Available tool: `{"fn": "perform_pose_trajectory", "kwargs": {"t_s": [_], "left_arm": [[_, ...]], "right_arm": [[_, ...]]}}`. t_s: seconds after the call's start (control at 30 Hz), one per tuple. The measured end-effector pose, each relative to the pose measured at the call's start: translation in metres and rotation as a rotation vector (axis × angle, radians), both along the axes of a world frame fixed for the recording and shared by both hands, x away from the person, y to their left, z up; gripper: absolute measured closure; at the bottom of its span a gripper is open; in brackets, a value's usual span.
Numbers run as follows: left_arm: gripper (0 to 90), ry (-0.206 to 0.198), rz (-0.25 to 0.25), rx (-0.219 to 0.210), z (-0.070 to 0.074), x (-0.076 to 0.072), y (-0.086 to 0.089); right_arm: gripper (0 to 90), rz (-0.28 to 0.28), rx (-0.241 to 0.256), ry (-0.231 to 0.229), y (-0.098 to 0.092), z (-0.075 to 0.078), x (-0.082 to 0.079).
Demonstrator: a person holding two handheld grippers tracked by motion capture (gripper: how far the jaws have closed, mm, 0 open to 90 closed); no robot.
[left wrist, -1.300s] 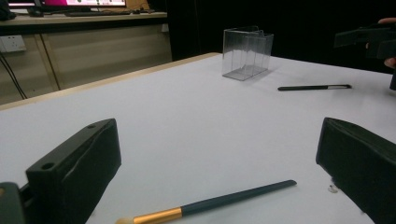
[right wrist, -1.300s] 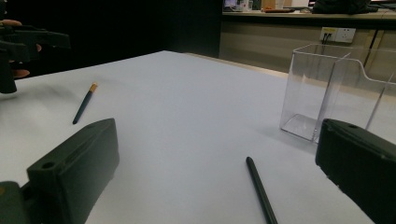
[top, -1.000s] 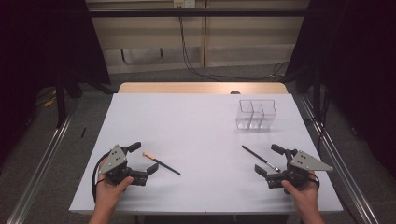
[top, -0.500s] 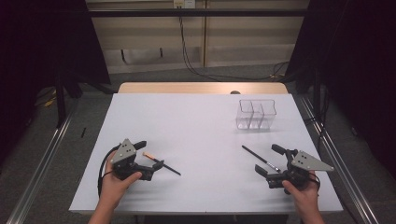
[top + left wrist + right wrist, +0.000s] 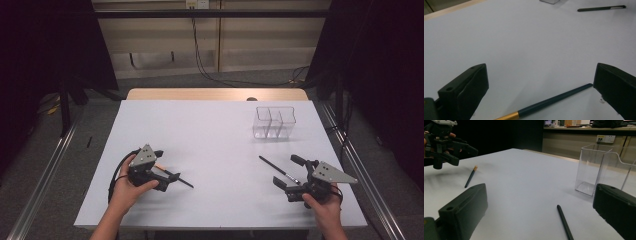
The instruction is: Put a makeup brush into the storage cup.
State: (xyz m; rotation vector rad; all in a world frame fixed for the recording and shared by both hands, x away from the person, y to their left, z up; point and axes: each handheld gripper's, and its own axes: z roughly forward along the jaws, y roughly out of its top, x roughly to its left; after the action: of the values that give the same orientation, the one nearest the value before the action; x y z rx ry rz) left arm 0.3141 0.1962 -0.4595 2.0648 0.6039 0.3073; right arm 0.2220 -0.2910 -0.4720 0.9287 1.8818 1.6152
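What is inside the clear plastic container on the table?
The clear container looks empty: through its walls I see only its dividers and the white table. In the right gripper view, the nearest compartment holds nothing; the far compartments are partly cut off there.

A lab or test room: a white desk ringed by black curtains, floor rails, cables and wall sockets.
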Motion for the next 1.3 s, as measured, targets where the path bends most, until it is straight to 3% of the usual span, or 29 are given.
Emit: {"fn": "perform_pose_trajectory", "kwargs": {"t_s": [0.1, 0.27, 0.43, 0.73, 0.93, 1.03, 1.3], "left_arm": [[0.0, 0.039, -0.020, 0.024, 0.003, 0.004, -0.001], [0.0, 0.076, -0.044, 0.109, 0.007, 0.010, -0.002], [0.0, 0.105, -0.057, 0.132, 0.010, 0.015, -0.005], [0.0, 0.159, -0.113, 0.279, 0.015, 0.023, -0.012], [0.0, 0.218, -0.123, 0.343, 0.015, 0.030, -0.019], [0.0, 0.225, -0.149, 0.399, 0.015, 0.033, -0.022], [0.0, 0.255, -0.192, 0.493, 0.015, 0.037, -0.030]], "right_arm": [[0.0, 0.003, -0.003, 0.001, 0.000, 0.000, 0.000], [0.0, 0.004, -0.005, 0.001, 0.001, 0.000, 0.000], [0.0, 0.002, -0.004, 0.002, 0.000, 0.000, 0.000], [0.0, 0.004, -0.001, 0.000, 0.000, 0.001, 0.000], [0.0, 0.007, -0.001, 0.003, 0.001, 0.001, -0.001], [0.0, 0.008, -0.001, 0.001, 0.001, 0.001, -0.001], [0.0, 0.006, -0.002, -0.004, 0.000, 0.001, 0.000]]}}
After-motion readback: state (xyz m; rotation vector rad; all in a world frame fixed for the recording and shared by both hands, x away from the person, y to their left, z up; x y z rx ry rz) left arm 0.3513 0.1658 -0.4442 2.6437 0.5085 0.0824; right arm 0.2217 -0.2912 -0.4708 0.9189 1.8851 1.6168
